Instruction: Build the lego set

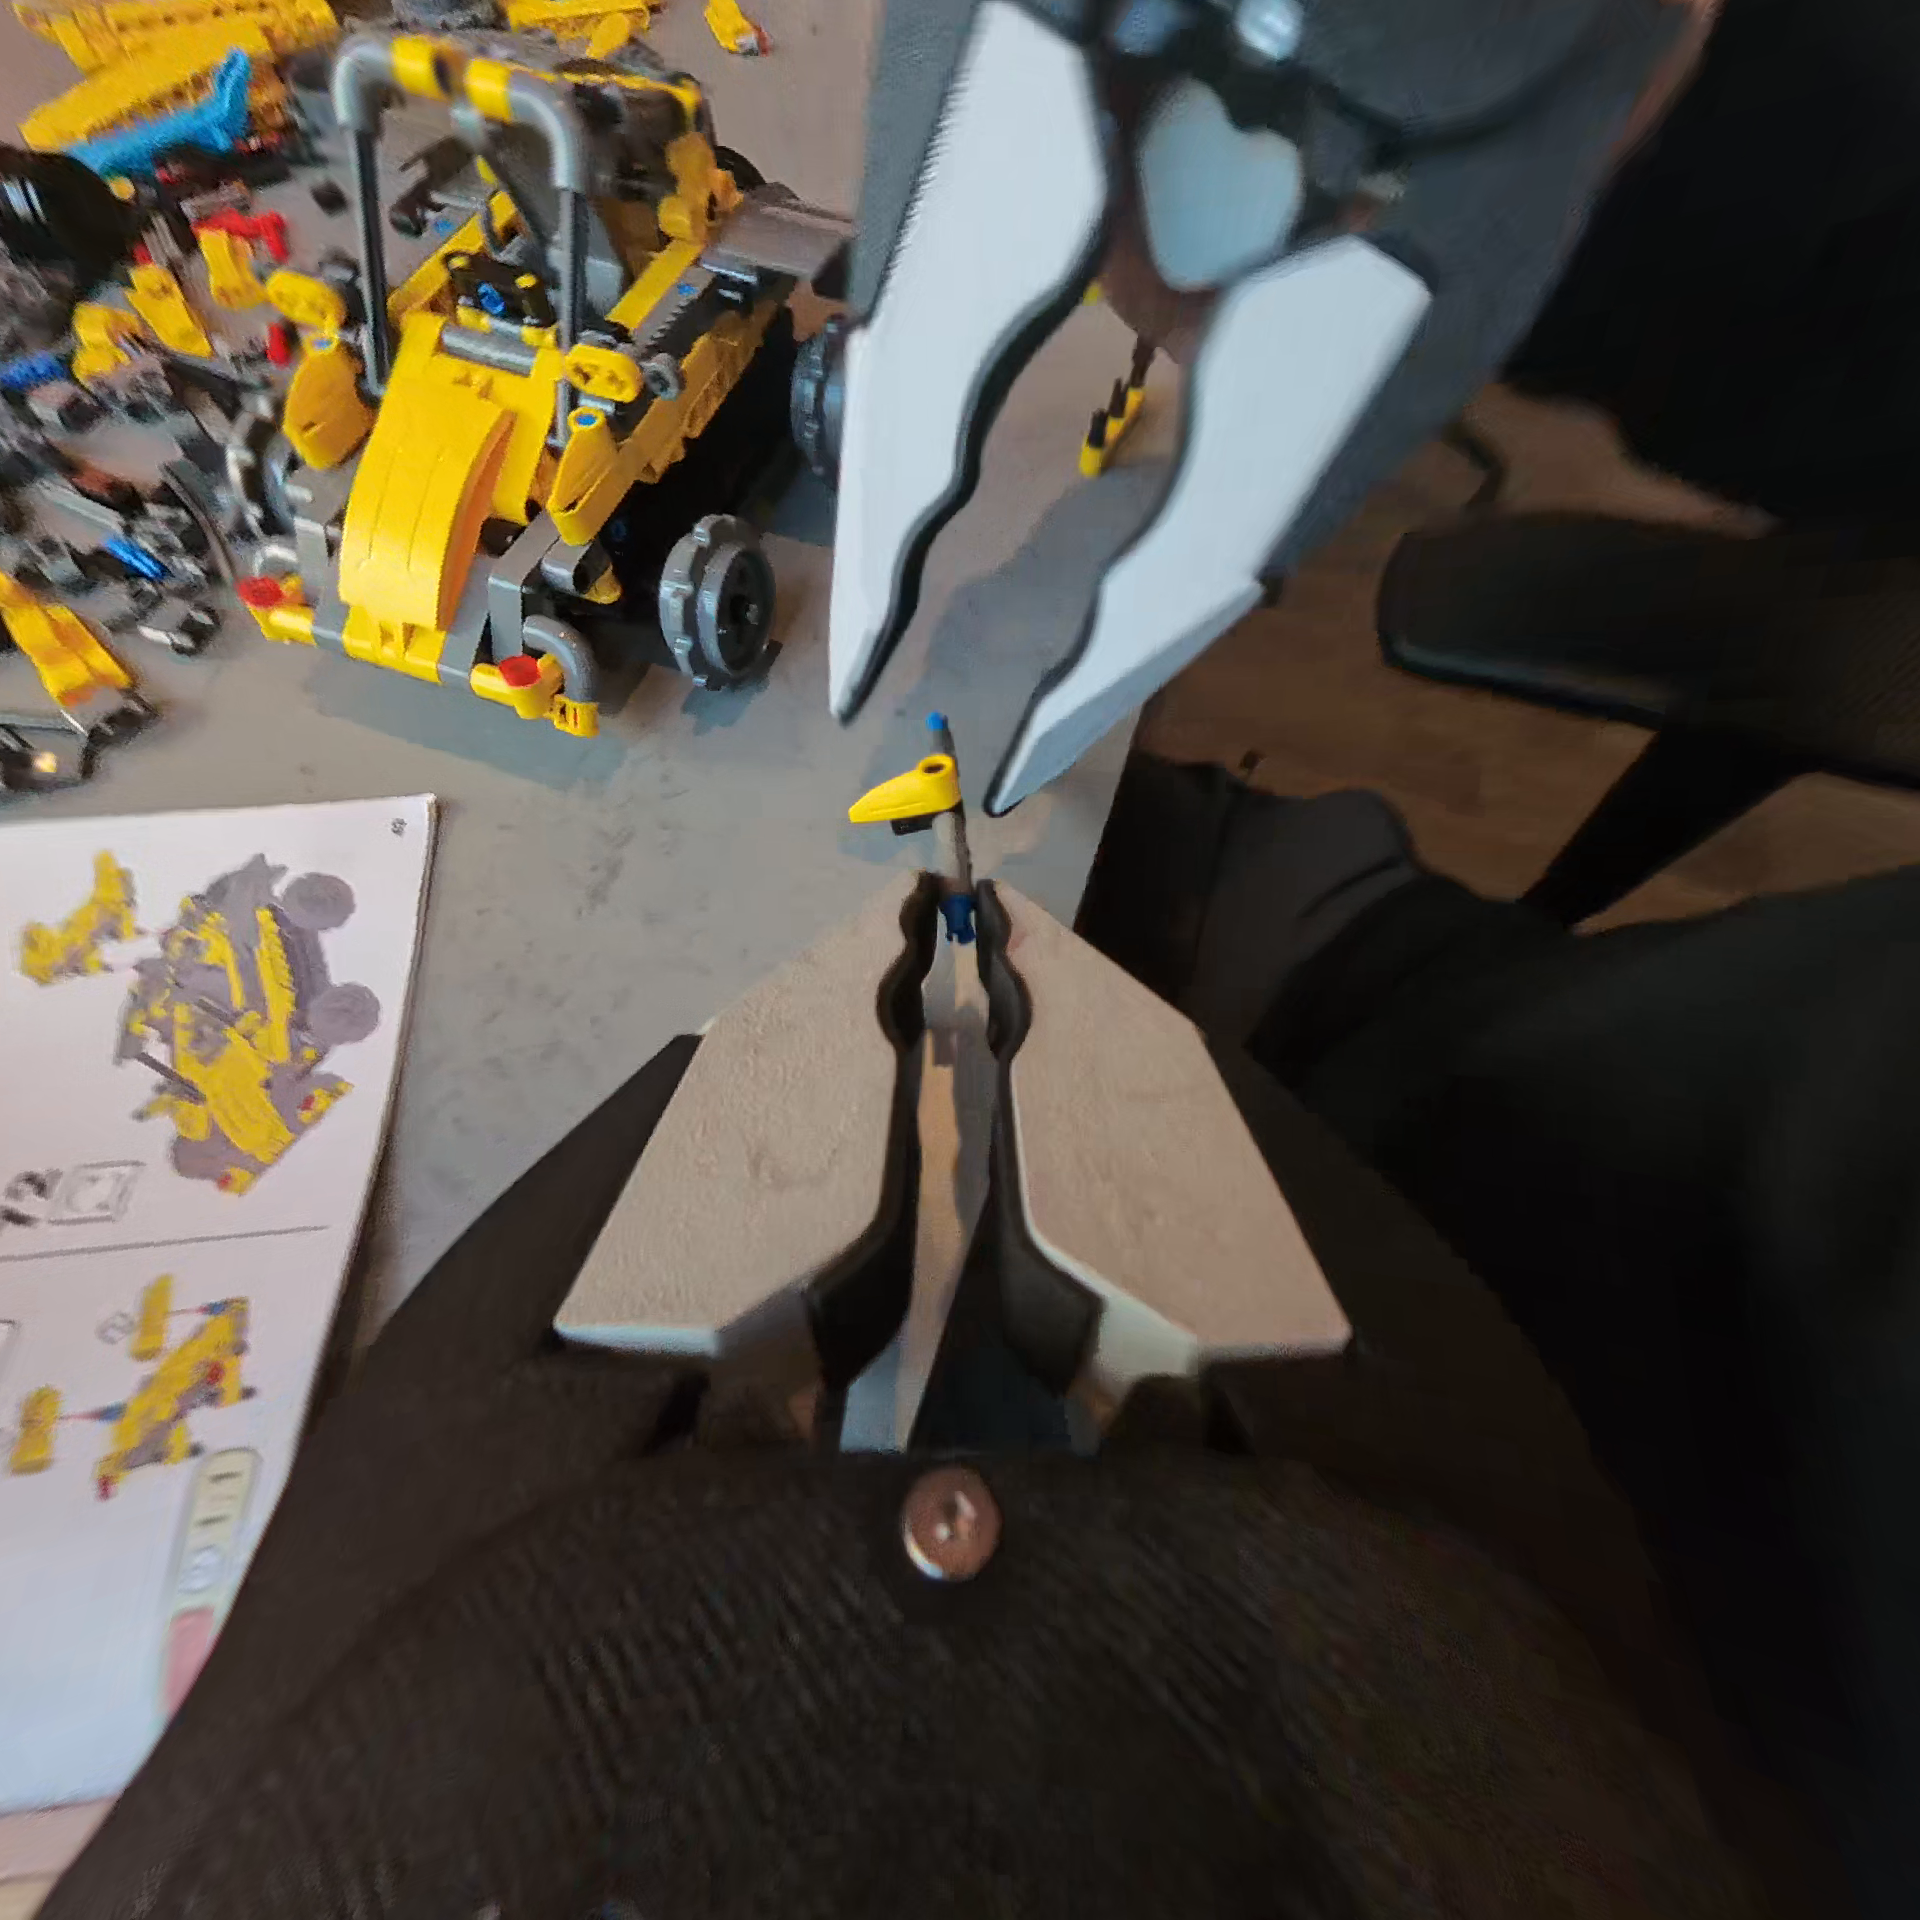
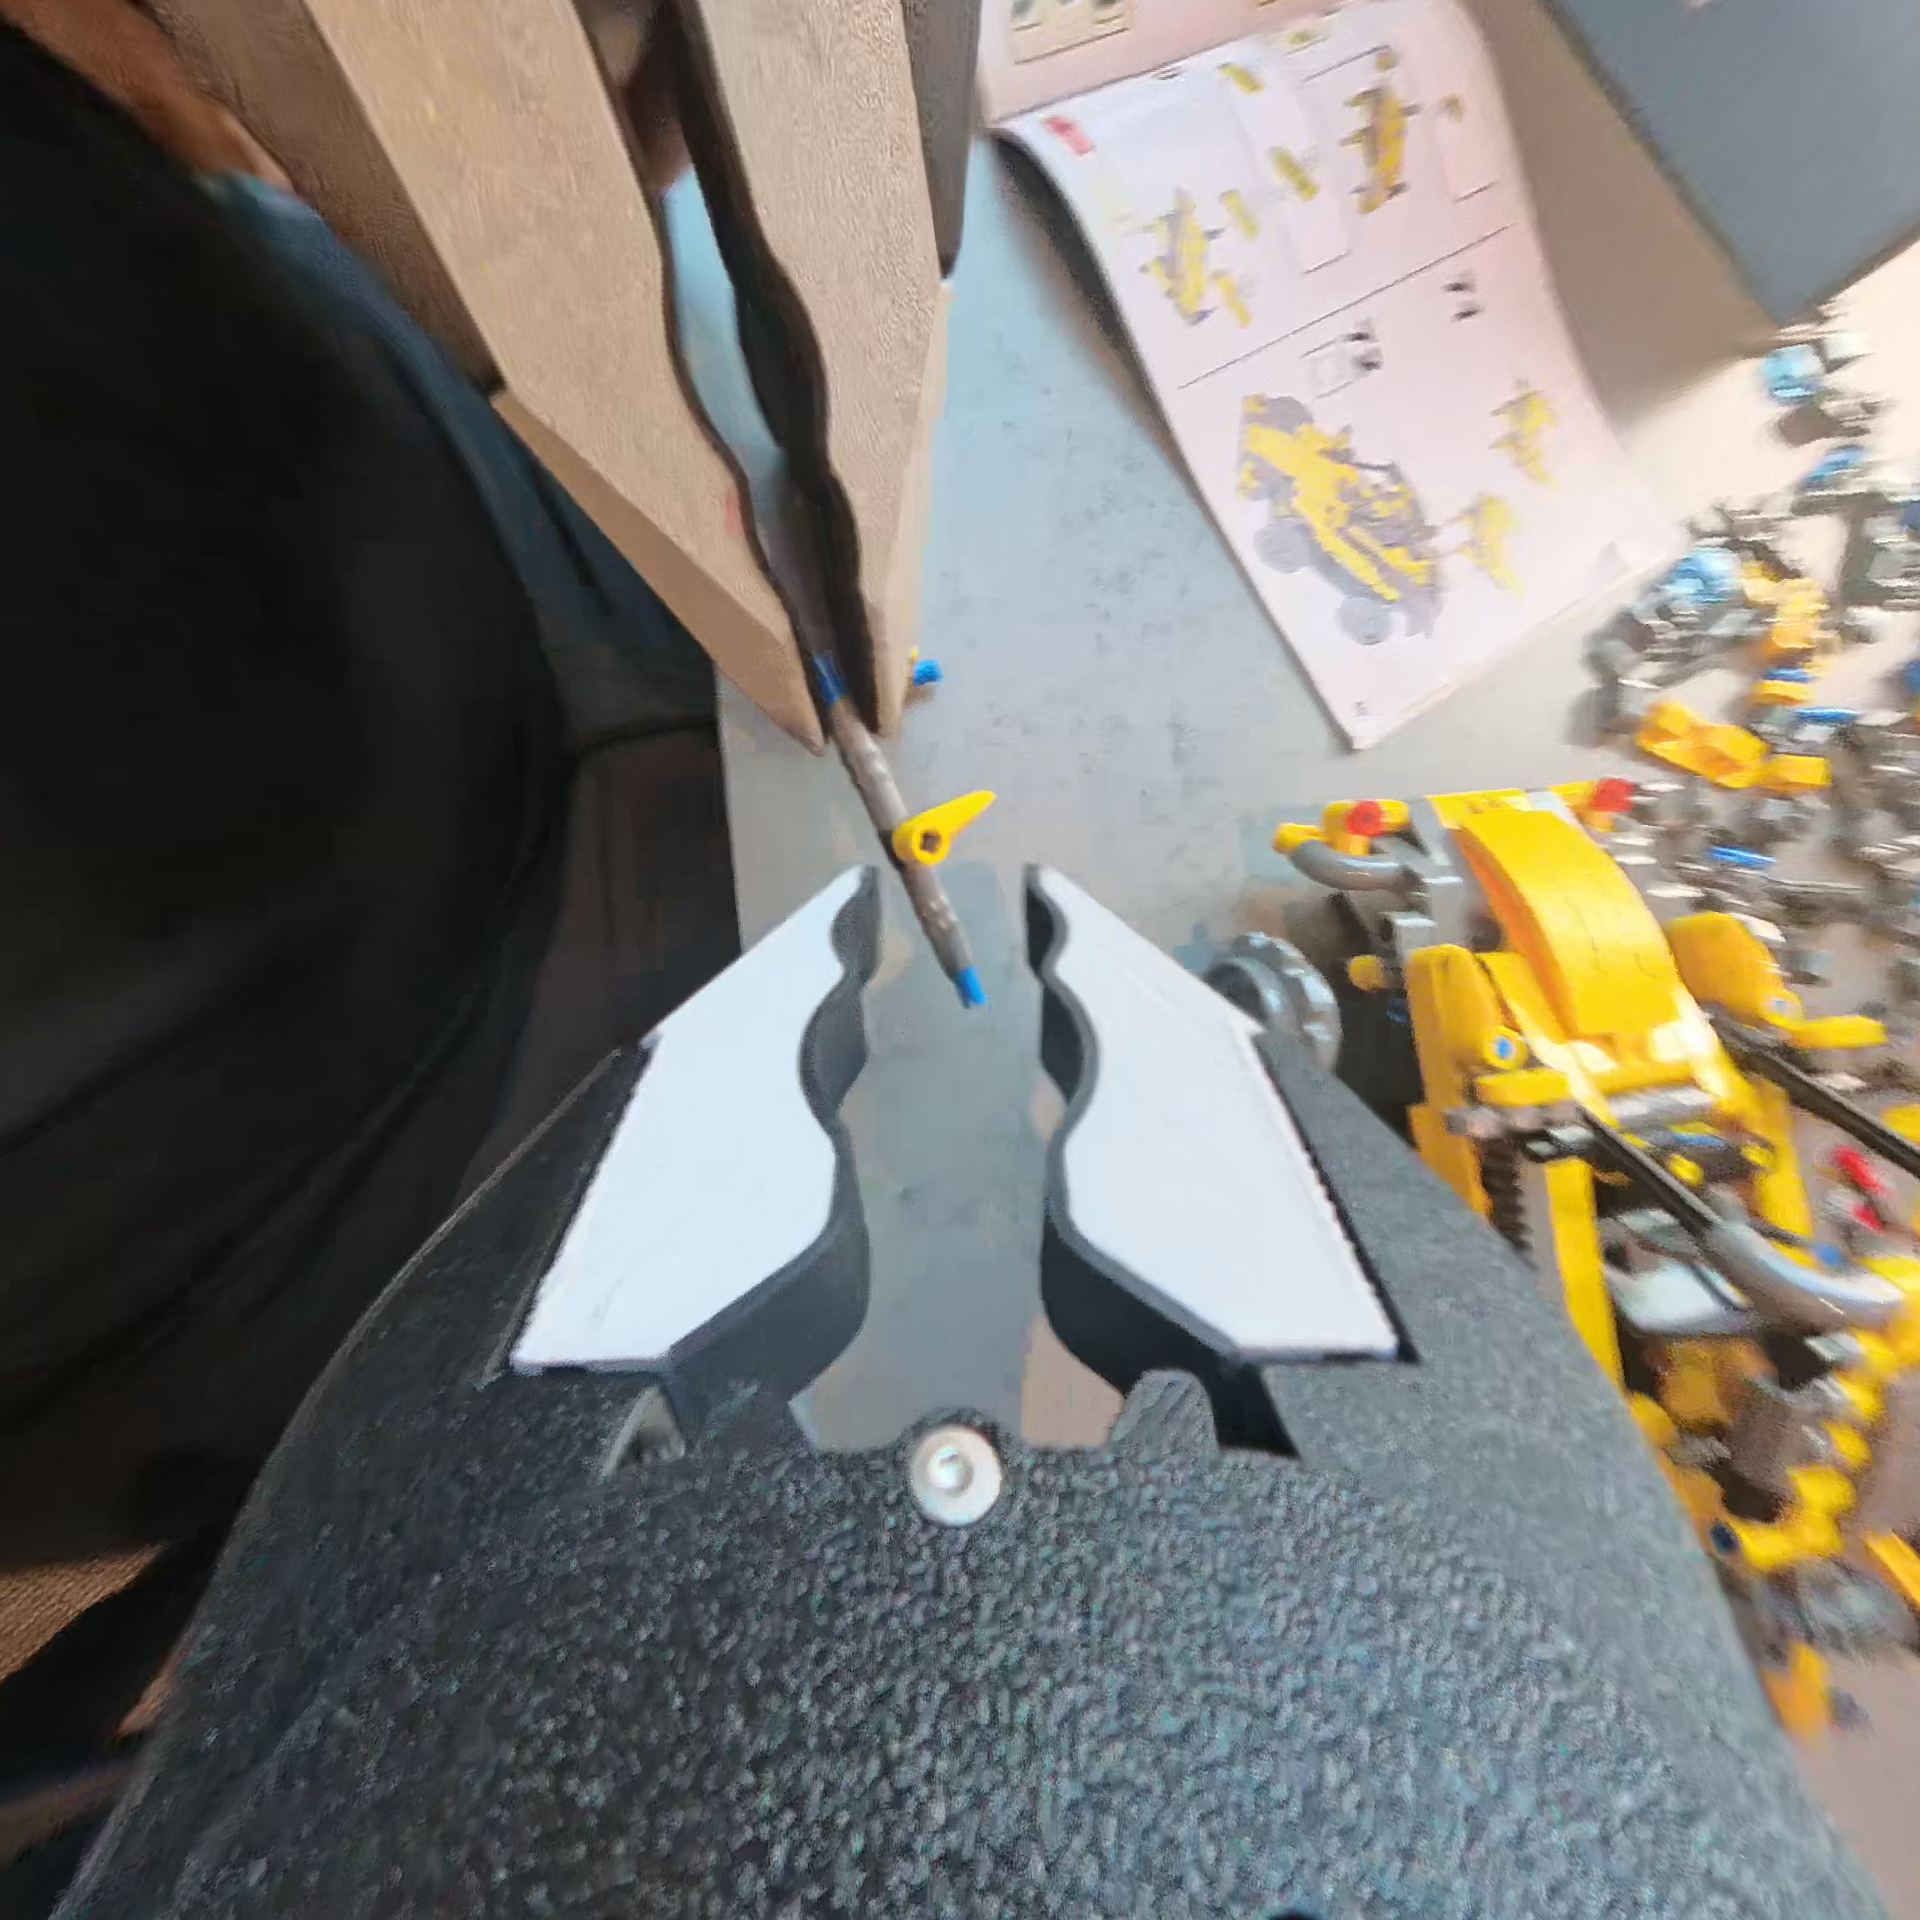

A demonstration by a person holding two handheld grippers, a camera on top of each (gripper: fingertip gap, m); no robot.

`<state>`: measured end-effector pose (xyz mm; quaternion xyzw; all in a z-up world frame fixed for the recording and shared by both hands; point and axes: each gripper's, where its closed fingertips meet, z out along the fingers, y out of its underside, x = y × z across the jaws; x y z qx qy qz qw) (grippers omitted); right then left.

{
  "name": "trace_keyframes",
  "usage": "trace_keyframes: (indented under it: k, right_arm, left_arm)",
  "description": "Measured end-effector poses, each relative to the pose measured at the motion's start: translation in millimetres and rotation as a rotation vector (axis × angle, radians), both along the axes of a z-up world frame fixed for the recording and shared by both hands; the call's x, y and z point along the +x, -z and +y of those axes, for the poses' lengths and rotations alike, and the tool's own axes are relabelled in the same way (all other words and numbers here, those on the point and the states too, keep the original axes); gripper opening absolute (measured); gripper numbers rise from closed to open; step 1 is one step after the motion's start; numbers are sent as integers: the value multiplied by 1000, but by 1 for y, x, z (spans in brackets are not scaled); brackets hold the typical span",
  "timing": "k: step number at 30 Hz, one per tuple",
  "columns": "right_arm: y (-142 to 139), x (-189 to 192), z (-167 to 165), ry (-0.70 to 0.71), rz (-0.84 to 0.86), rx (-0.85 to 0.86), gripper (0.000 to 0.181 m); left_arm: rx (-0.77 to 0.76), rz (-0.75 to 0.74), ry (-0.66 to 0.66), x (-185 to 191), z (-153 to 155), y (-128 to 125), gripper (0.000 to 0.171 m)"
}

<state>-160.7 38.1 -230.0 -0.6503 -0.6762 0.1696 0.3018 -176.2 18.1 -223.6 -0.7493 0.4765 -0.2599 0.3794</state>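
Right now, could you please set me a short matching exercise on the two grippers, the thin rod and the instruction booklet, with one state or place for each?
Things:
1. left gripper
2. right gripper
3. grey rod
4. instruction booklet

States or places:
a. lies open on the grey table
b. carries a small yellow piece and blue tips
c. jaws apart, holding nothing
d. shut on one end of the rod

Pairs: 1-d, 2-c, 3-b, 4-a

Grey table (image 1: 644, 914) with building-toy parts

On it stood a yellow toy vehicle (image 1: 499, 468), loose pieces (image 1: 135, 312) scattered beside it, and an open instruction booklet (image 1: 208, 1143).
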Motion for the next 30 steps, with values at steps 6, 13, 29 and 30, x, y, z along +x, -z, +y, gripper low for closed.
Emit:
trace_keyframes:
  k: [6,13,29,30]
  right_arm:
    - [-30,-4,4,34,13,474,26]
    - [-36,-18,-3,-6,-19,559,16]
    - [-41,-32,-4,-9,118,349,16]
    - [-42,-34,-5,-2,156,264,16]
  left_arm:
    - [-329,-288,-24,-7,3,-20,4]
    - [-478,-435,-11,-13,3,-31,4]
    - [-302,-345,-17,-41,7,-43,13]
    - [-253,-299,-30,-49,8,-41,21]
